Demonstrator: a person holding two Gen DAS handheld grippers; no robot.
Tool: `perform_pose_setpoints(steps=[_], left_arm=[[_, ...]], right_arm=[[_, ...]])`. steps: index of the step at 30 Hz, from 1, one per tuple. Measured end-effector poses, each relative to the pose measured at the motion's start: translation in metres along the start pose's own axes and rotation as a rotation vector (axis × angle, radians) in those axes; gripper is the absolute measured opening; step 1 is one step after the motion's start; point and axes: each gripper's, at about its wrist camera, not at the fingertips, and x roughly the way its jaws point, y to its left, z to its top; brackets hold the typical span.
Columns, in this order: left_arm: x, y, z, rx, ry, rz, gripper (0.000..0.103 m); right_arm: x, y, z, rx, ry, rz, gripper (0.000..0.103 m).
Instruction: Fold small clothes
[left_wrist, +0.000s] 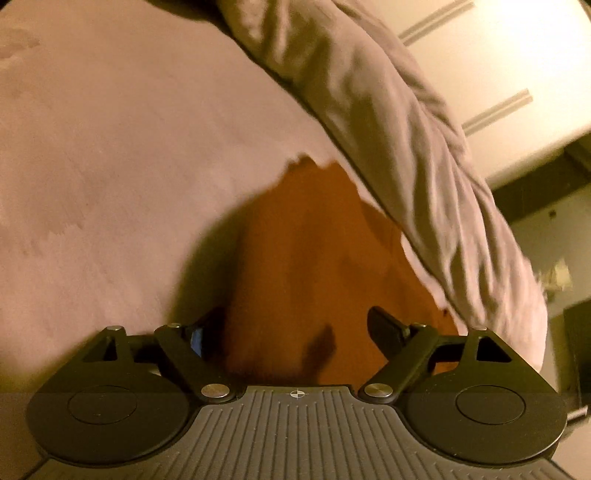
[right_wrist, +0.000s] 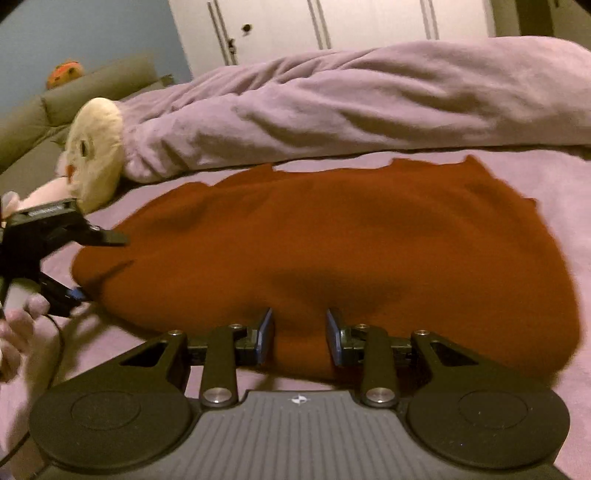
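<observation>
A rust-orange garment (right_wrist: 351, 236) lies spread on a pink bed cover (right_wrist: 554, 177). It also shows in the left wrist view (left_wrist: 314, 258), running away from the camera. My left gripper (left_wrist: 295, 328) is open, its jaws wide apart over the garment's near end; it also shows in the right wrist view (right_wrist: 99, 266) at the garment's left end. My right gripper (right_wrist: 300, 332) is open, its blue-padded fingers (right_wrist: 266, 332) straddling the garment's near edge without closing on it.
A bunched lilac duvet (right_wrist: 369, 103) lies behind the garment, also in the left wrist view (left_wrist: 406, 147). A cream plush toy (right_wrist: 96, 147) sits at its left end. White wardrobe doors (right_wrist: 332, 26) and a green sofa (right_wrist: 55, 110) stand beyond.
</observation>
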Motion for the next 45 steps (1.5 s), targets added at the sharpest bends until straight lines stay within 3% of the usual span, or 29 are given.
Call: perform_pose_setpoints(steps=[6,8,10,13,15,16,19,22,23,24,25,26,27,29,34,36,41,45], left_arm=[[0.016,0.017,0.028,-0.07,0.091,-0.114,0.092],[0.017,0.012,0.03,-0.056,0.111,-0.129,0.087],[0.019,0.001,0.028,0.002,0.117,-0.106,0.086],[0.022,-0.007,0.026,0.061,0.13,-0.064,0.065],[0.02,-0.008,0.027,0.082,0.133,-0.07,0.044],[0.019,-0.008,0.029,0.09,0.138,-0.071,0.043],[0.026,-0.005,0.032,0.097,0.165,-0.025,0.045],[0.032,-0.002,0.036,0.026,0.176,-0.054,0.068],[0.035,-0.002,0.038,-0.001,0.182,-0.079,0.08],[0.037,-0.003,0.039,-0.018,0.184,-0.089,0.082],[0.039,-0.005,0.04,-0.02,0.186,-0.075,0.08],[0.041,-0.008,0.042,-0.006,0.186,-0.054,0.064],[0.042,-0.011,0.043,0.022,0.19,-0.015,0.038],[0.042,-0.014,0.044,0.04,0.212,0.01,0.034],[0.019,-0.043,0.047,0.073,0.165,-0.044,0.03],[0.008,-0.071,0.042,0.124,0.142,-0.079,0.03],[0.001,-0.165,0.0,0.382,0.146,-0.12,0.03],[0.032,-0.203,-0.052,0.513,0.184,-0.067,0.036]], right_arm=[[-0.019,-0.025,-0.003,0.076,-0.009,-0.034,0.032],[-0.027,-0.027,-0.005,0.088,-0.028,-0.051,0.045],[-0.035,-0.03,-0.006,0.11,-0.046,-0.051,0.048],[-0.042,-0.033,-0.009,0.122,-0.048,-0.044,0.049],[-0.045,-0.032,-0.011,0.114,-0.042,-0.042,0.05],[-0.047,-0.031,-0.012,0.107,-0.038,-0.037,0.053],[-0.052,-0.03,-0.013,0.094,-0.042,-0.036,0.055],[-0.054,-0.029,-0.015,0.09,-0.045,-0.042,0.059],[-0.054,-0.028,-0.015,0.091,-0.043,-0.042,0.059],[-0.054,-0.028,-0.016,0.094,-0.041,-0.04,0.059],[-0.055,-0.028,-0.016,0.097,-0.039,-0.038,0.059],[-0.055,-0.028,-0.016,0.1,-0.039,-0.034,0.06],[-0.056,-0.027,-0.016,0.1,-0.038,-0.032,0.06],[-0.059,-0.027,-0.016,0.097,-0.043,-0.031,0.061],[-0.072,-0.031,-0.016,0.084,-0.072,-0.044,0.062],[-0.076,-0.035,-0.017,0.096,-0.081,-0.047,0.063],[-0.083,-0.042,-0.019,0.131,-0.106,-0.048,0.063],[-0.085,-0.046,-0.02,0.156,-0.11,-0.043,0.063]])
